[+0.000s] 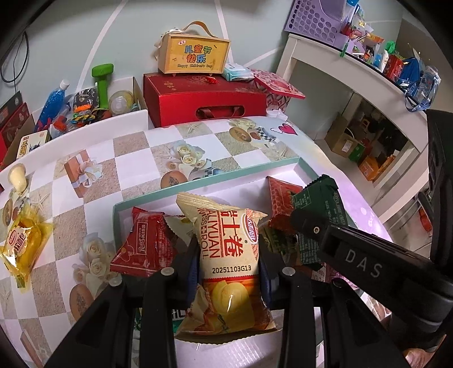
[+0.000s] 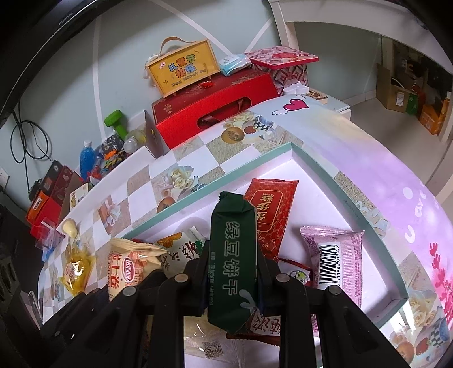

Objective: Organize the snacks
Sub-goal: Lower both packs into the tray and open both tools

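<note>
glossy plastic swiss roll wrapper (image 1: 226,254) — matt green biscuit pack (image 2: 233,260), smooth printed tablecloth (image 1: 133,167).

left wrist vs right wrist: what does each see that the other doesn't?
Left wrist only: the red Kiss pack and the purple basket on the shelf. Right wrist only: the pink pack with its barcode. Both: the teal tray, the left gripper shut on the Swiss roll, and the right gripper shut on the green pack.

light: bright, even | edges: fisheye-warped, dark vignette | tint: pink glare right
</note>
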